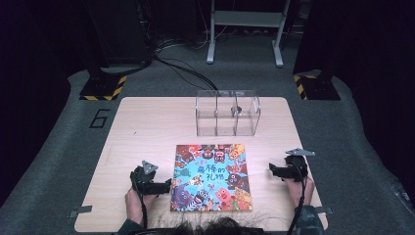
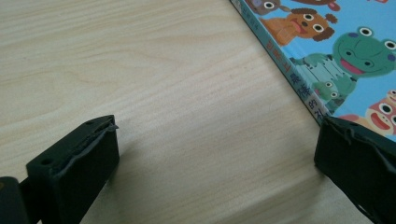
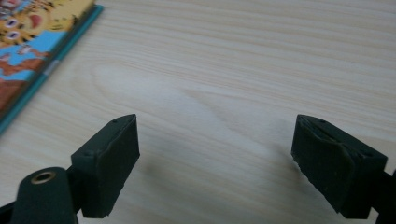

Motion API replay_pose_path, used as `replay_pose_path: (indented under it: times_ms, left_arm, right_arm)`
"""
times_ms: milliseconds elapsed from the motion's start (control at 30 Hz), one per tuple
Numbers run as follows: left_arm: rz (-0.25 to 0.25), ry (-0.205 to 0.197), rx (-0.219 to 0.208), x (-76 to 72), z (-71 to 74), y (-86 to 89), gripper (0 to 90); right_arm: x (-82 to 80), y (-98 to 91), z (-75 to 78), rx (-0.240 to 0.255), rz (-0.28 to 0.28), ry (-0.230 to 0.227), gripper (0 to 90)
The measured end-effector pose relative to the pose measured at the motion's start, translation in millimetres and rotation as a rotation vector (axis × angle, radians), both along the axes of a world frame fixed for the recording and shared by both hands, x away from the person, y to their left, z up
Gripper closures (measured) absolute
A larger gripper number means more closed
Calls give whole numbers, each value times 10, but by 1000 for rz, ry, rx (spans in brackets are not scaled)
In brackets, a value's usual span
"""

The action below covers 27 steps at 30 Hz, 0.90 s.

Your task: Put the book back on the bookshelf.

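Observation:
A colourful picture book (image 1: 211, 177) with cartoon animals on its cover lies flat near the table's front edge. My left gripper (image 1: 165, 187) is just left of it, jaws wide open. In the left gripper view its jaws (image 2: 217, 149) straddle bare wood, one jaw tip at the book's spine edge (image 2: 299, 79). My right gripper (image 1: 272, 169) rests to the right of the book, open with nothing between its jaws (image 3: 215, 144); the book's corner (image 3: 32, 51) lies off to its left.
A clear plastic box (image 1: 227, 112) with three compartments stands at the back middle of the wooden table (image 1: 147, 127); a small dark object sits in it. Beyond the table are stand bases with yellow-black tape (image 1: 103, 88) and cables on the floor.

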<state>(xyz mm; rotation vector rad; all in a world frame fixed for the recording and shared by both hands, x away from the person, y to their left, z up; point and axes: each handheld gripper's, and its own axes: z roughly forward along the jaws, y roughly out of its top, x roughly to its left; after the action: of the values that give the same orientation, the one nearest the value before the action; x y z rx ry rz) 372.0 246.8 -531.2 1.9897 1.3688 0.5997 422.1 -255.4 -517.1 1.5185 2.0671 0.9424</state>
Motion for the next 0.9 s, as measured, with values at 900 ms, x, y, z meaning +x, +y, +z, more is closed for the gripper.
replay_pose_path:
  times_ms: [900]
  left_arm:
    - [-20,3,-5,36,-5,-48,0]
  right_arm:
    - [250,942,191,52,269,202,375]
